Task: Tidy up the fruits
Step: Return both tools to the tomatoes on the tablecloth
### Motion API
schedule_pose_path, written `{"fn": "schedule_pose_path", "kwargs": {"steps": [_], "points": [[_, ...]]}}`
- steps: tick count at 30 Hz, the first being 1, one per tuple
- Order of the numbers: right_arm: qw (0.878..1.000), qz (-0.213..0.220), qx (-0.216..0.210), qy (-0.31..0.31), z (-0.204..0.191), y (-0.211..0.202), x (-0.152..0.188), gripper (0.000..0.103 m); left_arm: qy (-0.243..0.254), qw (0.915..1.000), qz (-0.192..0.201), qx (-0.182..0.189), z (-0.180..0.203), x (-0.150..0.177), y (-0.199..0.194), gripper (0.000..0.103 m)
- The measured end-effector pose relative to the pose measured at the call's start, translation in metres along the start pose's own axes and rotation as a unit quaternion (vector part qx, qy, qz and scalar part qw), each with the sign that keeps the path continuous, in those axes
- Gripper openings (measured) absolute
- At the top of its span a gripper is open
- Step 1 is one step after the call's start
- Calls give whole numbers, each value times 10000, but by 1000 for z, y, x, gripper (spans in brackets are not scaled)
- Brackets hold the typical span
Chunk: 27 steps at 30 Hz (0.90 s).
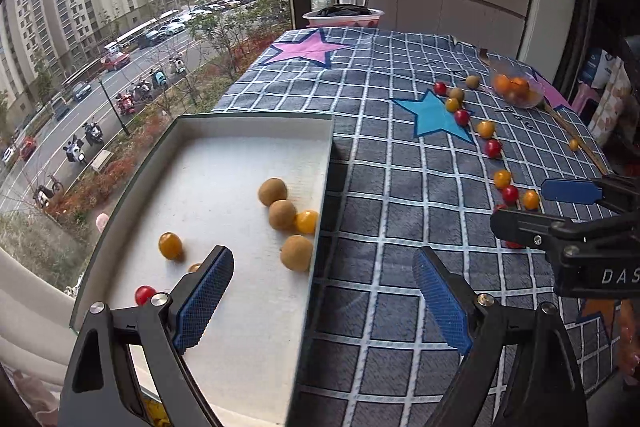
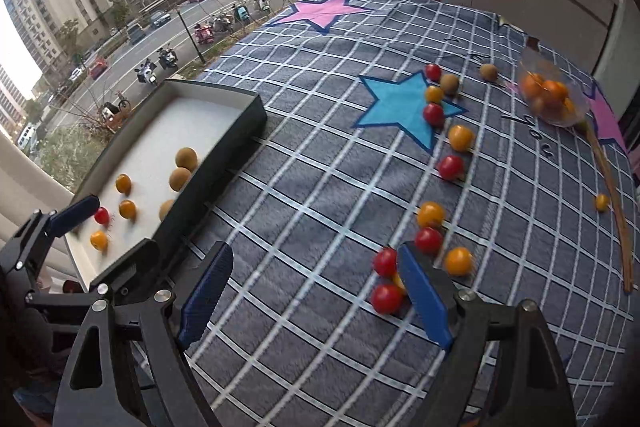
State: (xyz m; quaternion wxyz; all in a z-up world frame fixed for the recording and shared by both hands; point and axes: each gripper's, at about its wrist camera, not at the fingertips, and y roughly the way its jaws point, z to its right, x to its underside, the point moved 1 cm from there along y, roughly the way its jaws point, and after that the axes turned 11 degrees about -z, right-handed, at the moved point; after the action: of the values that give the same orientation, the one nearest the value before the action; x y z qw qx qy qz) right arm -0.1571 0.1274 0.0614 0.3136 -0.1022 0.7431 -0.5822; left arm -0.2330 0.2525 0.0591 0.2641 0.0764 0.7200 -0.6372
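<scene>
A shallow white tray with dark walls lies at the table's left edge. It holds three brown longans, several yellow cherry tomatoes and one red tomato. My left gripper hangs open and empty over the tray's right wall. More red tomatoes, yellow tomatoes and longans trail across the checked cloth. My right gripper is open over the cloth. Two red tomatoes lie just inside its right finger, not pressed.
A clear bag of orange fruit sits at the far right, with a thin wooden stick and a stray yellow tomato nearby. A pink bowl stands beyond the far edge. A window runs along the left.
</scene>
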Motion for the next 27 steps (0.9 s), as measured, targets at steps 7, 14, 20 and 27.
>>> {"fn": "schedule_pose_path", "kwargs": {"steps": [7, 14, 20, 27], "points": [[9980, 26, 512, 373, 48, -4, 47, 87, 556, 9983, -181, 79, 50, 3, 17, 92], [9954, -84, 634, 720, 80, 6, 69, 87, 921, 9950, -376, 98, 84, 2, 39, 92], [9950, -22, 583, 805, 94, 11, 66, 87, 1114, 9919, -462, 399, 106, 0, 46, 92], [9964, 64, 235, 810, 109, 16, 47, 86, 1187, 9905, -527, 459, 128, -2, 55, 92]]}}
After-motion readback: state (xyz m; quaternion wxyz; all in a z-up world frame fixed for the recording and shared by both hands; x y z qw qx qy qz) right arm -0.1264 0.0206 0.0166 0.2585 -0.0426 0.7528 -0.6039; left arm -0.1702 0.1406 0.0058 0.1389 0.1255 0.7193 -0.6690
